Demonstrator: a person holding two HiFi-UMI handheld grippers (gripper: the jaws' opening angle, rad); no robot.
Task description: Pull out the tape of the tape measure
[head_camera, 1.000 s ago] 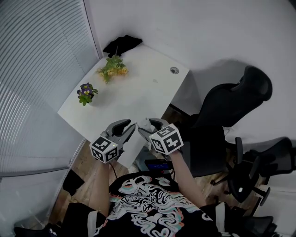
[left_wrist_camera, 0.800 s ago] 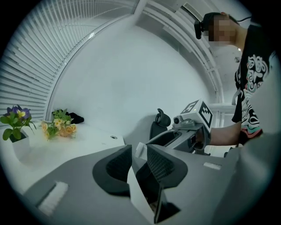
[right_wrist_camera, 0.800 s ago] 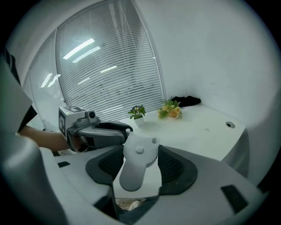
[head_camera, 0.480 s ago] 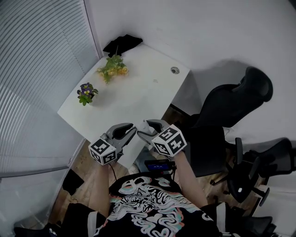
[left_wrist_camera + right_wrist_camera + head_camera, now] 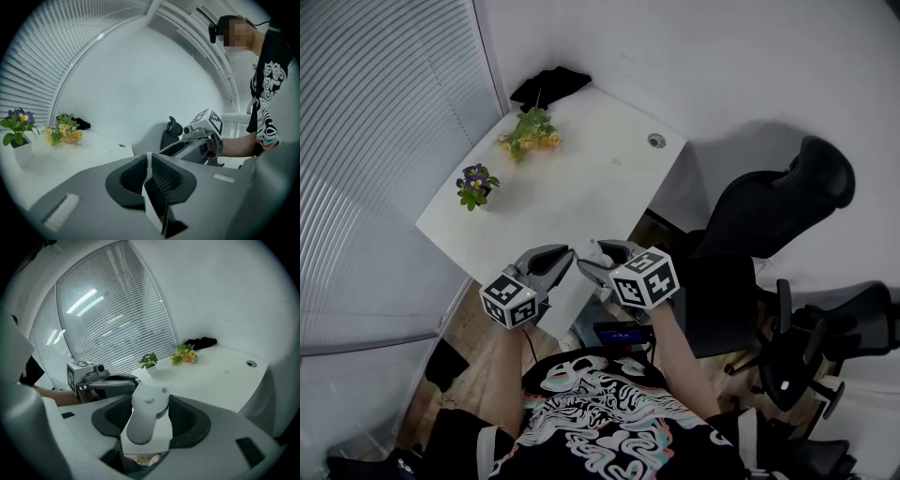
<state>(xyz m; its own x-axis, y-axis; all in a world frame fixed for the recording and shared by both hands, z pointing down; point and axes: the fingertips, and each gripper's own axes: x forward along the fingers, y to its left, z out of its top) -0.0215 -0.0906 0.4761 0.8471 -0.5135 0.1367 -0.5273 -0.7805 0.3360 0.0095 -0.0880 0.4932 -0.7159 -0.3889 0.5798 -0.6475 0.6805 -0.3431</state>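
Head view, both tools raised before the person's chest, tips facing each other just beside the near corner of the white surface [image 5: 581, 183].

(a) Right tool [image 5: 150, 405]: jaws closed on the grey case of the tape measure [image 5: 144, 416], a ribbed pad pressing each flank. The case stands upright, its rounded top clear of the pads.

(b) Left tool [image 5: 147, 161]: jaws closing. The thin white tape [image 5: 153, 206] stands edge-up between the pads, whose tips look to meet it on either side; lower down the pads spread apart. The two tools' tips are almost touching, so little tape shows between them.

(c) Surface edges: the near edge runs slantwise beneath the tools; the right edge falls away toward a black office chair [image 5: 769, 202], which stands close to that side. A second chair [image 5: 839, 323] is farther right. The left edge lies along the window blinds [image 5: 375, 141].

(d) Objects on the surface, all well apart from the tools: a potted purple flower [image 5: 474, 186] near the left edge, a yellow bouquet [image 5: 528, 136] behind it, a black item [image 5: 548, 87] at the far corner, a round cable hole [image 5: 656, 141] near the far right edge. The middle of the surface is bare.

(e) Wooden floor [image 5: 478, 328] shows below the left tool.
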